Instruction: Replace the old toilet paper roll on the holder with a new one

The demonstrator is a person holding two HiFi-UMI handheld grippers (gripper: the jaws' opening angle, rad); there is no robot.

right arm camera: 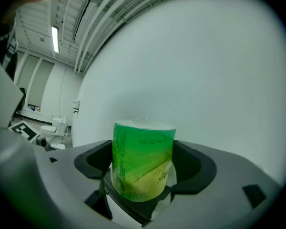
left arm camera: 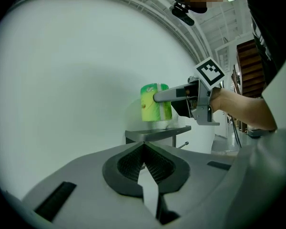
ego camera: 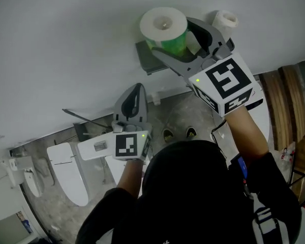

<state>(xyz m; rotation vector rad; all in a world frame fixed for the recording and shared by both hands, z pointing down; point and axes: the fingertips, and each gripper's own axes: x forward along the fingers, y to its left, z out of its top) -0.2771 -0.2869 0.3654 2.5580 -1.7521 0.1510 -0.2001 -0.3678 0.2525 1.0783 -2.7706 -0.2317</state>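
Mostly plain white wall (ego camera: 66, 44) — grey metal holder (ego camera: 146, 60), perhaps toilets (ego camera: 68, 172) beyond.

Green-wrapped white roll (right arm camera: 143, 161); plain white wall (right arm camera: 219, 56).

Green-wrapped roll (right arm camera: 143, 156), tool (right arm camera: 146, 168) jaws parted around it

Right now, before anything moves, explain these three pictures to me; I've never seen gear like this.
No robot here: a person holds a two-jaw gripper in each hand. One picture looks down from a head camera; the other two look along each gripper's jaws. The right gripper has its jaws wide on either side of a green-wrapped toilet roll standing at the grey wall holder, apparently not squeezing it. The left gripper is shut. A plain white roll shows beside the right gripper.
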